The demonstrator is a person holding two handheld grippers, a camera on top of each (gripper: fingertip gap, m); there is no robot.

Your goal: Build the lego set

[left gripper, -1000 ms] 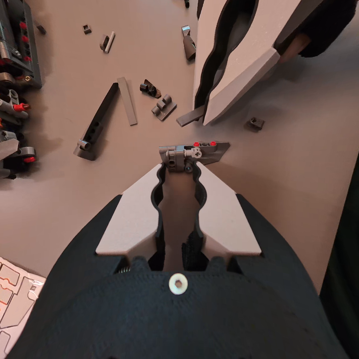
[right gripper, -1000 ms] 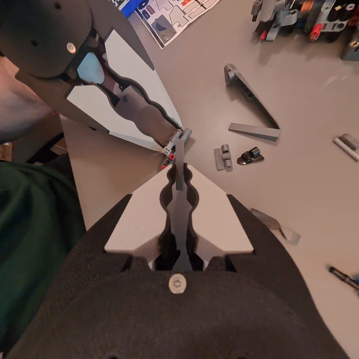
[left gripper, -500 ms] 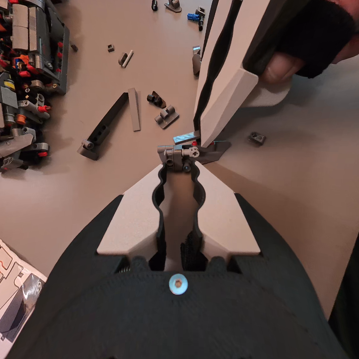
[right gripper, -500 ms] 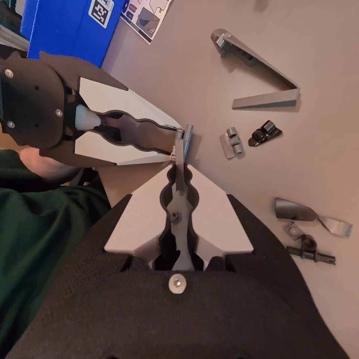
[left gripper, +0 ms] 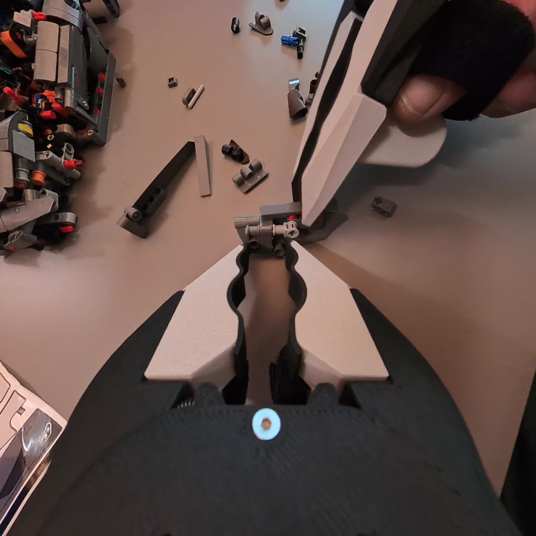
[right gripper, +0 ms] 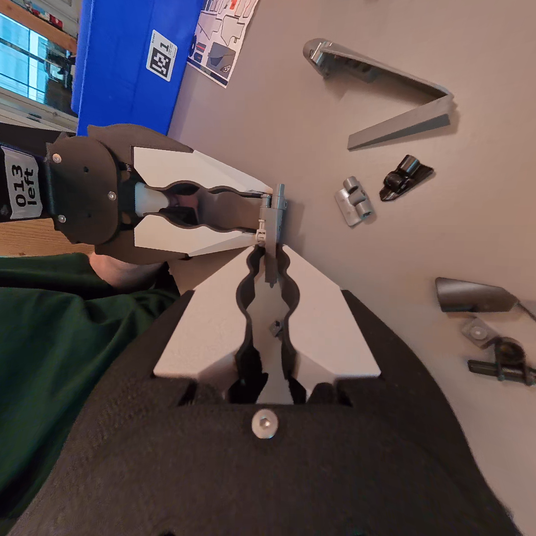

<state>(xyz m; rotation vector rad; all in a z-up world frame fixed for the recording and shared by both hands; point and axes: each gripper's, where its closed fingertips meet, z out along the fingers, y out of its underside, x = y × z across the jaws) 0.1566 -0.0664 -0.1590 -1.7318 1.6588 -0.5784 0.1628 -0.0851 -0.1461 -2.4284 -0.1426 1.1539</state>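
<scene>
Between both claws, grey sub-assembly (left gripper: 266, 229), table (left gripper: 406, 304) edge near

Left gripper (left gripper: 266, 246) and right gripper (right gripper: 271, 255) meet tip-to-tip, jaws each clamped.

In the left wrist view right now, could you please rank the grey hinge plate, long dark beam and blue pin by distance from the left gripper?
1. Grey hinge plate, just ahead-left of the left gripper.
2. Long dark beam, farther left.
3. Blue pin, far ahead.
</scene>
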